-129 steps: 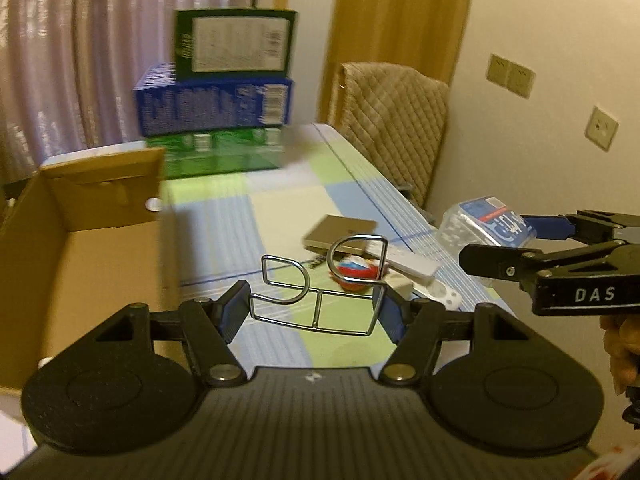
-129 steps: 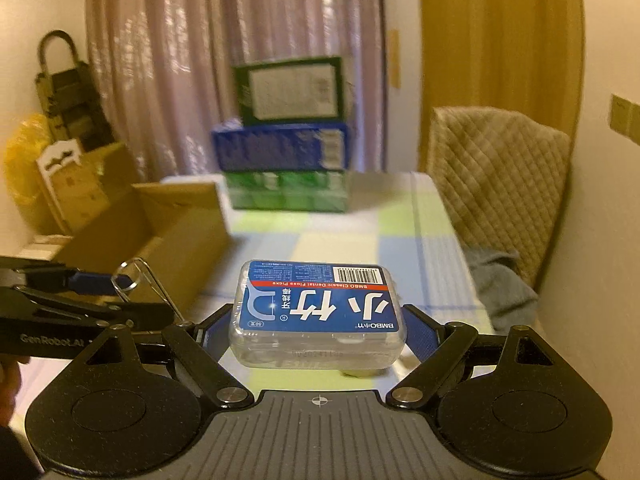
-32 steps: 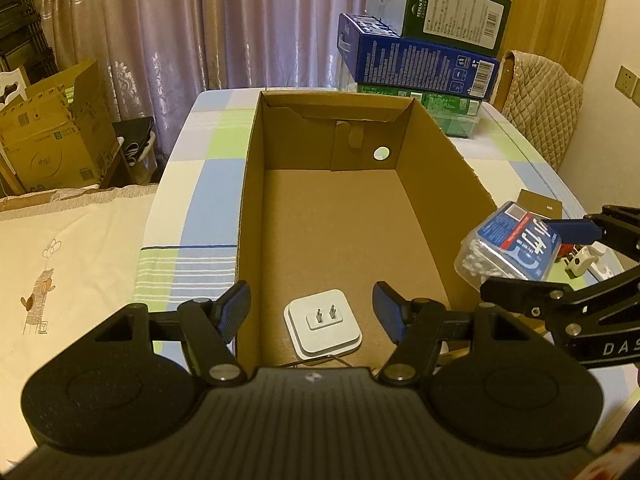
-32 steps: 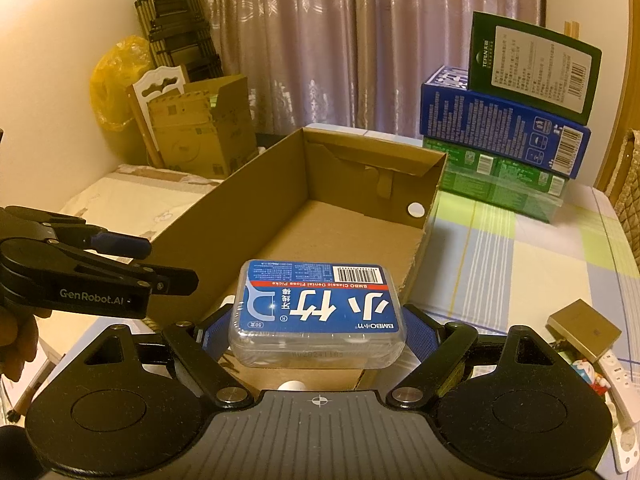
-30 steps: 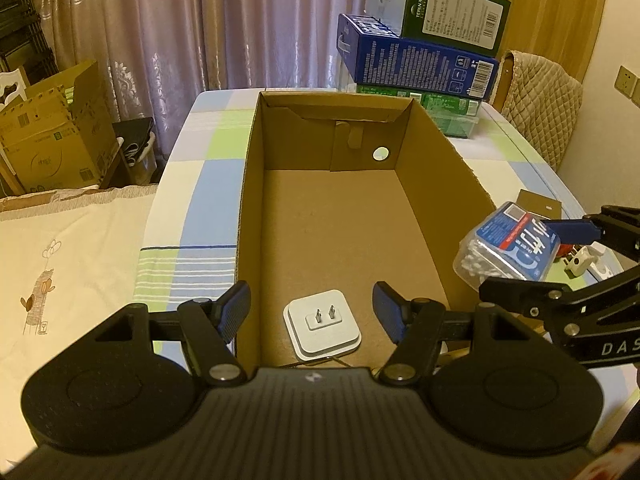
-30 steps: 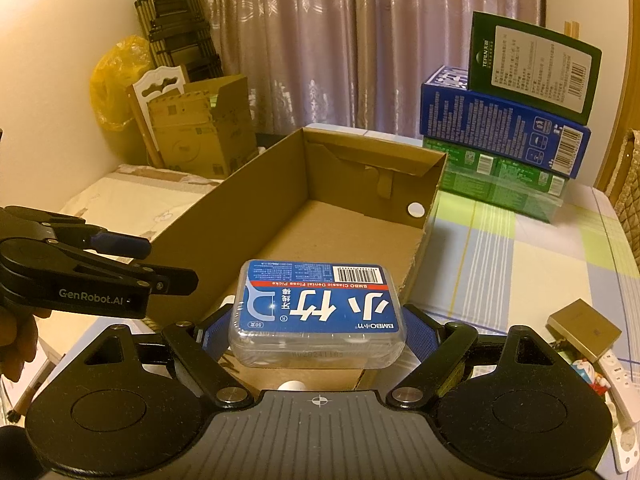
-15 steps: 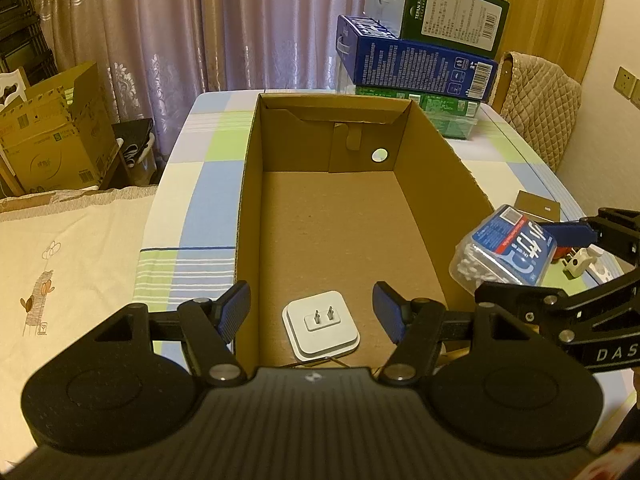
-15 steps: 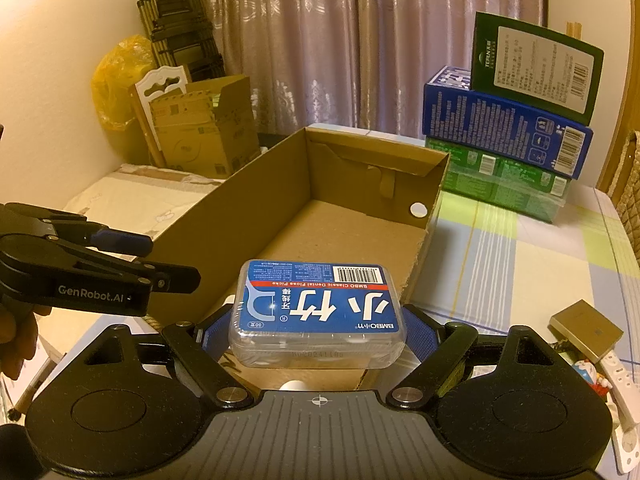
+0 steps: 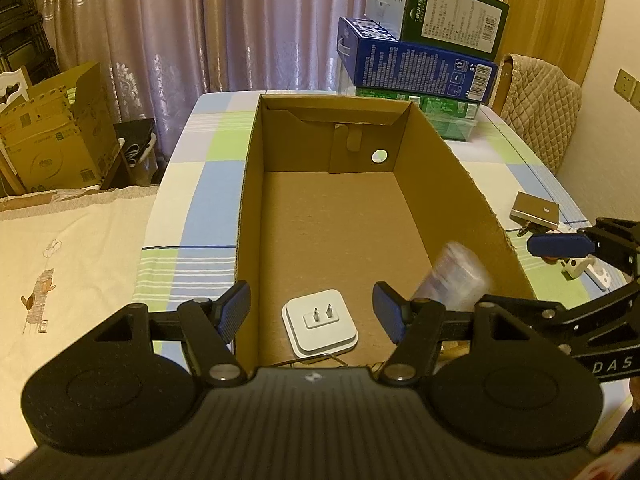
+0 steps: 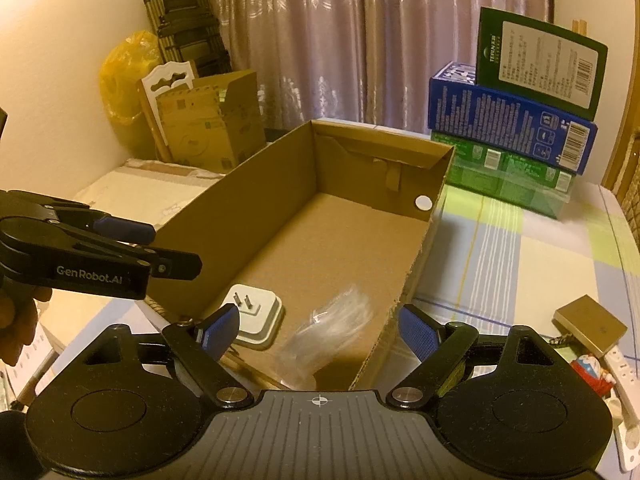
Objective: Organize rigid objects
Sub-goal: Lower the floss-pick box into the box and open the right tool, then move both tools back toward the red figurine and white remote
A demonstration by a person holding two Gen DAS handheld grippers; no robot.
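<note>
Listing by view, left wrist first. Left gripper (image 9: 316, 310): blue-padded fingers spread wide, nothing between them, poised over the near end of the cardboard box (image 9: 456, 160). White plug adapter (image 9: 322, 322): flat on the box floor at the near end, prongs up, between the fingers. Thin wire (image 9: 316, 358): partly visible at the near edge, just behind the adapter. Clear plastic case (image 9: 452, 278): motion-blurred, inside the box against its right wall, near end; whether it touches the floor cannot be told. Right gripper (image 9: 560, 246): entering from the right, beyond the box wall, one blue pad showing. Gold flat box (image 9: 536, 210): on the checked tablecloth (image 9: 208, 196), right of the cardboard box. Stacked cartons (image 9: 420, 60): green, blue and dark green, at the far end of the table.

Right wrist view. Right gripper (image 10: 320, 330): fingers spread apart, holding nothing, over the box's near right corner. Clear plastic case (image 10: 332, 328): blurred, inside the cardboard box (image 10: 240, 196), just right of the white plug adapter (image 10: 256, 316). Left gripper (image 10: 160, 248): at left, beside the box's left wall. Gold flat box (image 10: 590, 328): on the table, right. Stacked cartons (image 10: 516, 128): far right.
</note>
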